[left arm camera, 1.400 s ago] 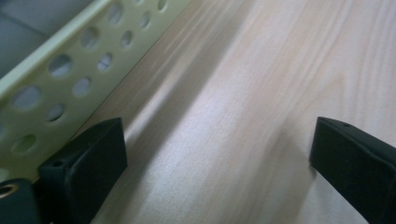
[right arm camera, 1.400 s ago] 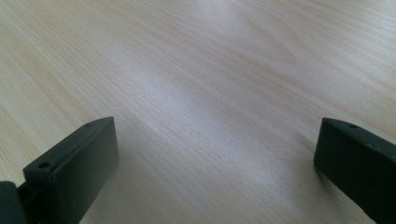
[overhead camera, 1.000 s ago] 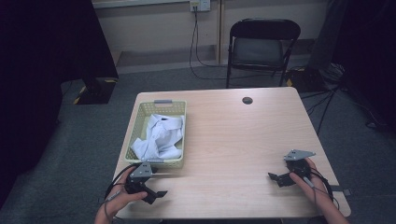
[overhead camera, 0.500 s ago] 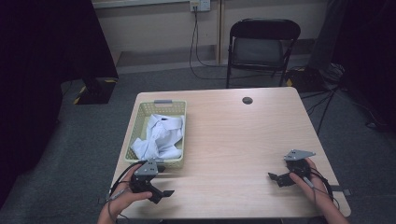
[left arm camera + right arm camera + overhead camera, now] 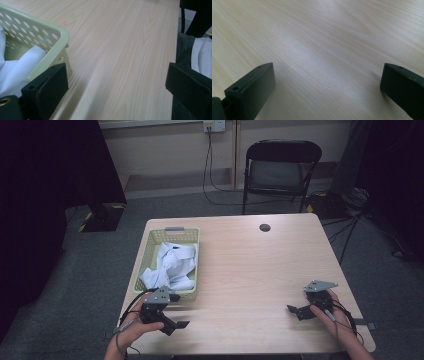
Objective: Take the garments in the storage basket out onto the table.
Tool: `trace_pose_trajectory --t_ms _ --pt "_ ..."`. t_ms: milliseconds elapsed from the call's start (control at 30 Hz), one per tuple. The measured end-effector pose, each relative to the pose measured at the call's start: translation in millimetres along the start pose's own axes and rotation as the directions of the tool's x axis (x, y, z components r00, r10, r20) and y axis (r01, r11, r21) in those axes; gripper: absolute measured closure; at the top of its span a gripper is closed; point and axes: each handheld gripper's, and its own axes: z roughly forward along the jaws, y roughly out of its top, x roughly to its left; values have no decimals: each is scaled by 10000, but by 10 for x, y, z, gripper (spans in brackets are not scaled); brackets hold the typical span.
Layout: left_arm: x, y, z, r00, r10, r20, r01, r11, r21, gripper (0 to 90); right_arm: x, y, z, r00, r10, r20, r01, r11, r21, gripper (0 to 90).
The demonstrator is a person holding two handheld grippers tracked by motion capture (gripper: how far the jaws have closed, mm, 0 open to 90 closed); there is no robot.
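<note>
A pale green perforated basket stands on the left side of the wooden table, with crumpled white cloth inside it. My left gripper rests on the table just in front of the basket's near corner, its jaws wide apart with nothing between them. In the left gripper view the basket's corner stands by the left jaw, with the white cloth behind the wall. My right gripper lies near the front right of the table, open over bare wood.
A small dark round disc lies at the table's far edge. A black folding chair stands behind the table, with cables and dark gear on the floor to the right. The person's dark and white clothing borders the table's near edge.
My left gripper has shifted a little to the right along the table's front, beside the basket's near corner. The right gripper has stayed in place.
</note>
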Motion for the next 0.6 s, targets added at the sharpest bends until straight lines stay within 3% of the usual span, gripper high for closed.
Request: trace_pose_trajectory --t_ms 233,600 --pt "4 104 -46 9999 126 74 -124 9994 -323 37 0 0 0 10000 0 -2 0 10000 0 0" --pt "128 287 -112 9991 72 -414 -95 9984 -561 37 0 0 0 10000 -1 2 1 10000 -1 0"
